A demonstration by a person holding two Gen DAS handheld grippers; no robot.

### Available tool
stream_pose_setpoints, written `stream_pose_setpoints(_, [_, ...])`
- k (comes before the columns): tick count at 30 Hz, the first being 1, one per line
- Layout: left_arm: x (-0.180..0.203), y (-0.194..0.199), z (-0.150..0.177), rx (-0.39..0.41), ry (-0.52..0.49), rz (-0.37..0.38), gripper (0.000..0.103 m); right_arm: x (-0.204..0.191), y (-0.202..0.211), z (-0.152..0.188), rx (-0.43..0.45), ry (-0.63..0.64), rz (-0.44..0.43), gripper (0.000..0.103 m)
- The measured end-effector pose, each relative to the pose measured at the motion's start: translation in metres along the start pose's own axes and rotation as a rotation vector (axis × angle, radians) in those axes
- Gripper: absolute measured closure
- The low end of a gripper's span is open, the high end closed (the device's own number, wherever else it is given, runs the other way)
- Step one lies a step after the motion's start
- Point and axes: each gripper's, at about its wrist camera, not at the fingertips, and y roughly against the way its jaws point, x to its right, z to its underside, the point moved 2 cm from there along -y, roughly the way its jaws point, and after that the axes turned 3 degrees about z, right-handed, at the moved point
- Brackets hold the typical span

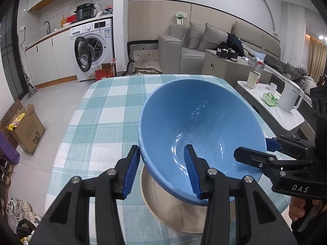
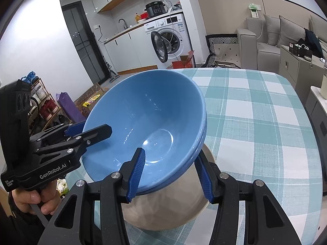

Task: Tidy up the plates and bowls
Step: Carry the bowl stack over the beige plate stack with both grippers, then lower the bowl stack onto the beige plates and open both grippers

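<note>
— What has your left claw (image 1: 161,171)?
— It's clenched partway on the blue bowl (image 1: 202,130)'s rim, over the beige plate (image 1: 173,210) on the bench (image 1: 106,110).
— And the right claw (image 2: 173,175)?
— Clamped on the opposite rim, the bowl tilted.

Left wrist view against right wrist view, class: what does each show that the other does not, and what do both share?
Left only: white kettle on a side table.
Right only: shelf rack, dark door.
Both: blue bowl with both grippers' jaws astride its rim, above a beige plate; checked tablecloth; washing machine.
</note>
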Motion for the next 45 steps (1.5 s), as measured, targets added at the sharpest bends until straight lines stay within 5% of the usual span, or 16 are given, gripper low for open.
stream_pose_setpoints(17, [0.003,-0.018,0.015,-0.079,0.0,-0.001,0.059,0.005,-0.008,0.006,-0.056,0.01,0.014,0.052])
stream_pose_setpoints(45, [0.003,-0.02,0.004,-0.035,0.013,0.016,0.059,0.016,-0.017,0.004,-0.015,-0.085,-0.004,0.047])
